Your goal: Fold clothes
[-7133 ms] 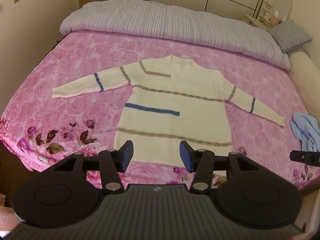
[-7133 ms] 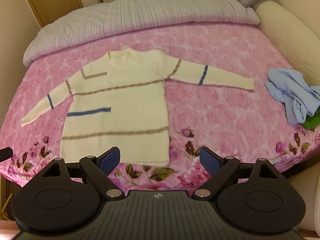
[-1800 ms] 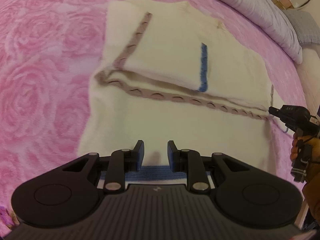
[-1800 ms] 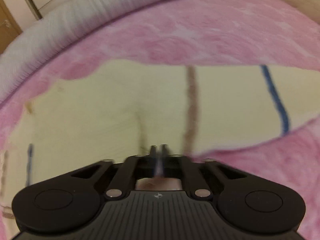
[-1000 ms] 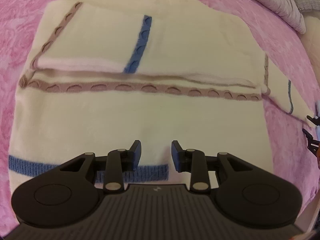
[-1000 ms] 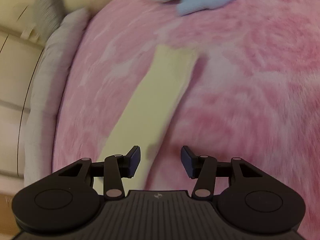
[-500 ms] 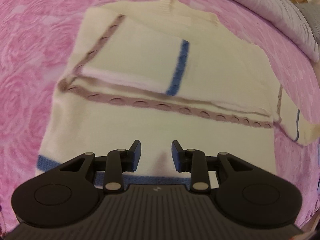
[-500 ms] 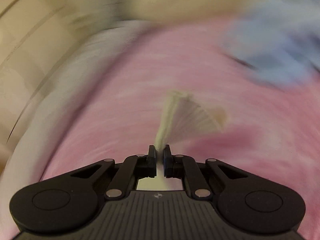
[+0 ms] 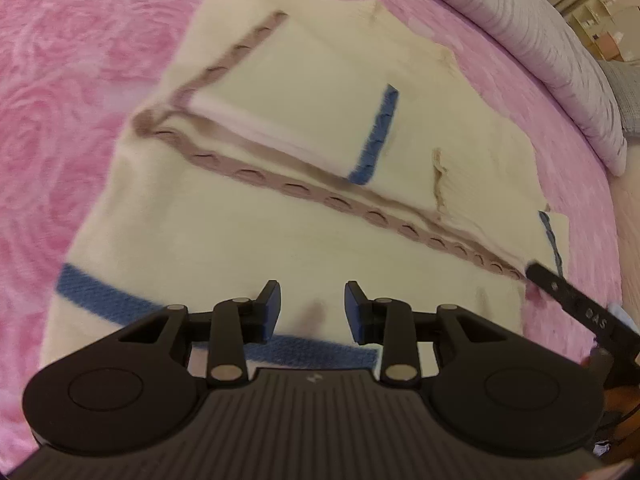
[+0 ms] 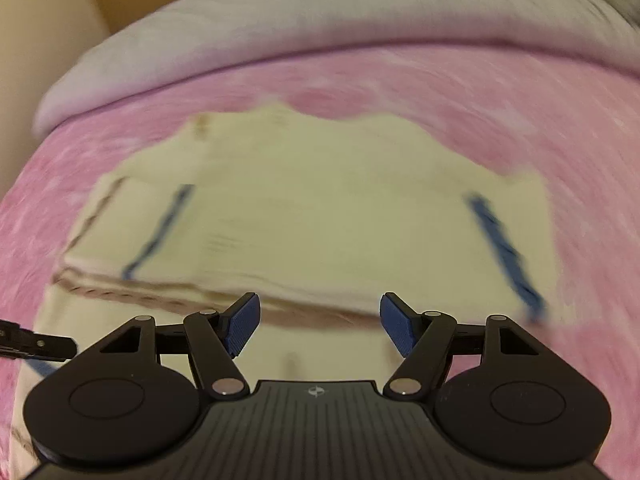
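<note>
The left gripper points steeply down over the lower body of the cream knitted sweater with blue and brown stripes. Its two blue-padded fingers stand a narrow gap apart, and nothing lies between them; the pads do not press on the knit. The right gripper hangs above the same garment, at the sweater's right side. Its jaws are opening and already stand wide; no cloth is between them. A dark part of the right gripper shows at the right edge of the left wrist view, near the sweater's side seam.

The sweater lies flat on the pink rose-patterned blanket that covers the bed. Both sleeves are folded inward across the chest. The left sleeve lies across the upper body with its blue band near the middle. The right sleeve lies across the other half, its blue band close to the right edge of the garment. A brown patterned stripe runs across the body just below the folded sleeves. A blue stripe crosses the lower body, just beside the left gripper.

A grey ribbed duvet is bunched along the far edge of the bed, well apart from the sweater. The right wrist view is blurred, so fine detail of the knit cannot be told there.
</note>
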